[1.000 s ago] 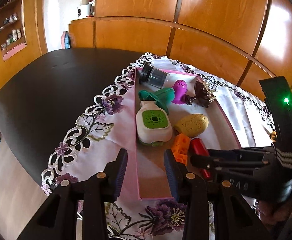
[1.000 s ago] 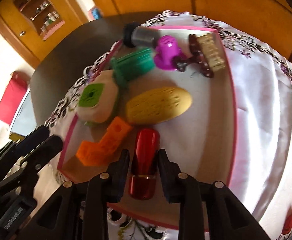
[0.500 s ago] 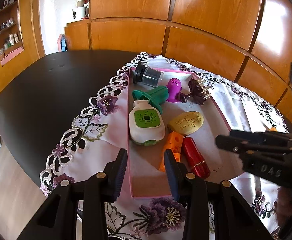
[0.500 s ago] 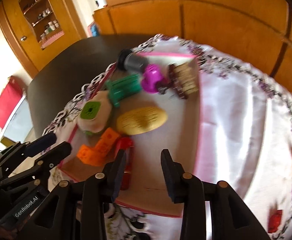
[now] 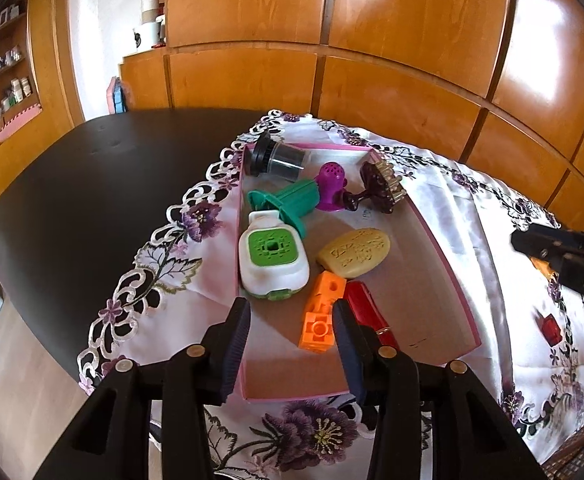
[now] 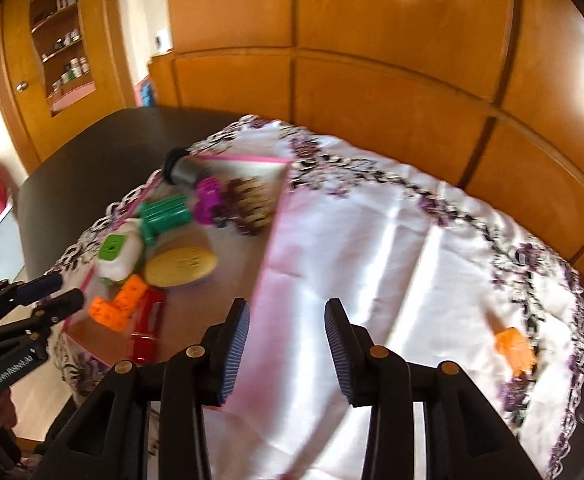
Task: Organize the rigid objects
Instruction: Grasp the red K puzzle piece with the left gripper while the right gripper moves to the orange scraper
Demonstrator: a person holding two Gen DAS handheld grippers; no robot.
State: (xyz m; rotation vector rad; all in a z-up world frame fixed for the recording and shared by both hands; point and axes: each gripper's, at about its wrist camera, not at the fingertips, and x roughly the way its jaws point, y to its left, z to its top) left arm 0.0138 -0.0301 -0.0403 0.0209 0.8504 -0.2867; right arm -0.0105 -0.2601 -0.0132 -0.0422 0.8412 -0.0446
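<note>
A pink-rimmed cardboard tray (image 5: 448, 280) on the embroidered cloth holds several objects: a red cylinder (image 5: 366, 306), an orange block (image 5: 322, 312), a yellow oval (image 5: 355, 250), a white and green device (image 5: 271, 258), a green piece (image 5: 292, 202), a purple piece (image 5: 330, 186), a dark brush (image 5: 380, 190) and a black-capped jar (image 5: 277, 158). My left gripper (image 5: 289, 344) is open and empty over the tray's near end. My right gripper (image 6: 285, 344) is open and empty over the cloth, right of the tray (image 6: 269, 236). An orange block (image 6: 514, 348) and a red piece (image 5: 550, 328) lie loose on the cloth.
The white cloth (image 6: 392, 260) covers part of a dark table (image 5: 91, 200). Wooden cabinet panels (image 5: 392, 60) stand behind the table. A shelf niche with small bottles (image 6: 67, 68) is at the far left.
My right gripper let go of the red cylinder in the tray, opened, and swung right over the bare cloth. My left gripper drew back slightly.
</note>
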